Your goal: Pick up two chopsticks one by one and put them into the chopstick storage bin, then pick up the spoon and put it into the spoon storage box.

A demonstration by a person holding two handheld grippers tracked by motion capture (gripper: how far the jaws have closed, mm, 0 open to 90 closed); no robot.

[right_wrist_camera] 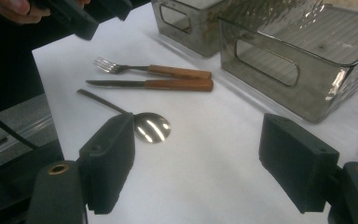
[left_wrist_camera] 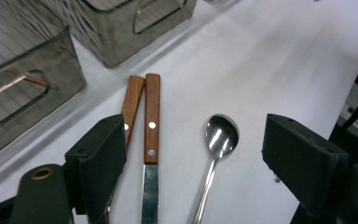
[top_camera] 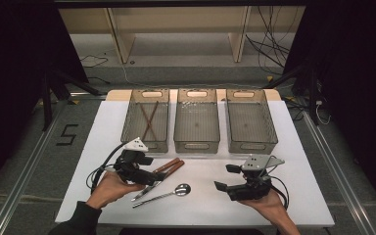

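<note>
Fingers spread wide on the left gripper (top_camera: pixel 144 166), poised right over the wooden-handled knife (left_wrist_camera: pixel 151 154) and fork (right_wrist_camera: pixel 154 70) on the white tabletop (top_camera: pixel 205 196). Spoon (top_camera: pixel 169 194) lies just beside them; right gripper (top_camera: pixel 227 178) hovers apart, fingers also spread, gripping nothing.

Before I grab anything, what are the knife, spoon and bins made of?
Knife: polished steel-looking blade, brown wood-like handle with two pale rivets. Spoon: all shiny metal, its bowl mirroring light. Bins: smoky see-through plastic, probably, with ribbed floors and cut-out handles.
</note>
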